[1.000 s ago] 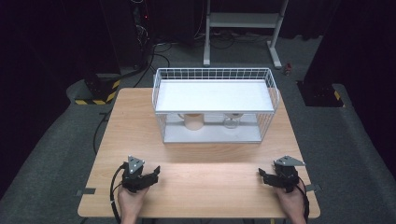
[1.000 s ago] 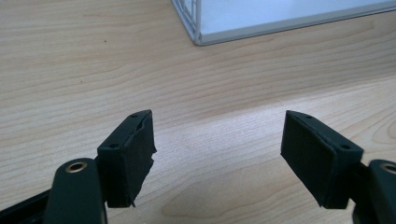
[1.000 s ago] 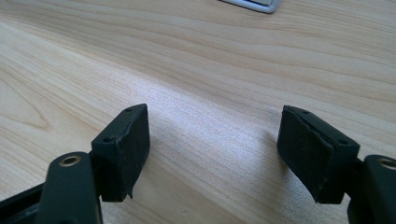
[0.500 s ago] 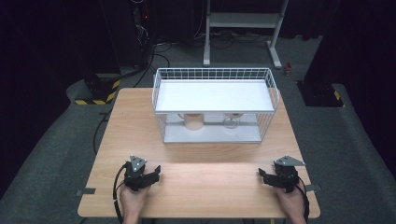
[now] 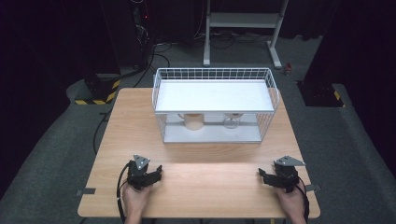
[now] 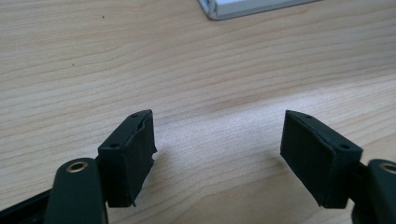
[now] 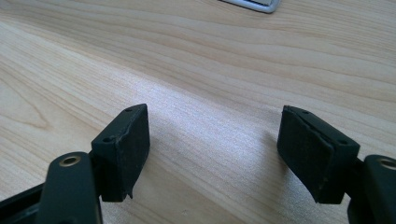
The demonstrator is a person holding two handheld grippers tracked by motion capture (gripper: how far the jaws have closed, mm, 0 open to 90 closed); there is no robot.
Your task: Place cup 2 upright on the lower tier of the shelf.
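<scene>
Left gripper [image 5: 156,171] and right gripper [image 5: 262,174] resting on bare table [image 5: 210,186] near front edge, jaws wide, nothing between them. Cup [image 5: 194,121] and glass [image 5: 230,122] well apart, under wire rack [image 5: 215,95] shelf. Probably parked ready to reach.

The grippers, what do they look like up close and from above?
Both the left gripper and right gripper are black, each topped by a grey three-cornered plate and trailing a black cable. Their jaws are blocky black pads on arms with brass-ringed holes. No sleeves show at the hands.
</scene>
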